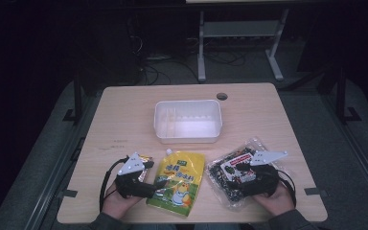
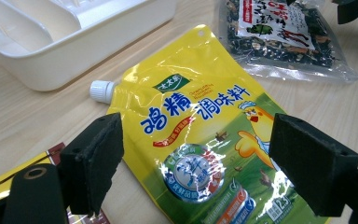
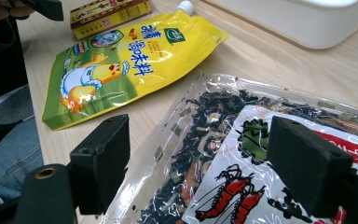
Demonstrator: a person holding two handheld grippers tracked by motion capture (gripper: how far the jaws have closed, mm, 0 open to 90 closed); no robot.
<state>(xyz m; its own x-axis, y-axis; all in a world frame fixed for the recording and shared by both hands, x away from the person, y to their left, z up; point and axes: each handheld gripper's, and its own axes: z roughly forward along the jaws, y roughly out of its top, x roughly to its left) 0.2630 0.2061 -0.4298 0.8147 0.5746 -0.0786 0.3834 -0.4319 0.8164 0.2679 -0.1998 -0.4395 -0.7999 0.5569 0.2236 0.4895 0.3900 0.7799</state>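
The yellow spouted pouch (image 1: pixel 178 182) lies at the table's six o'clock, soft and slippery (likely sagging); pinch a sealed edge. Left gripper (image 2: pixel 196 163) and right gripper (image 3: pixel 198 161) gape wide, empty.

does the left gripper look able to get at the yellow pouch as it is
Probably yes: the left gripper is open right beside the yellow pouch, which lies flat on the table with nothing on it.
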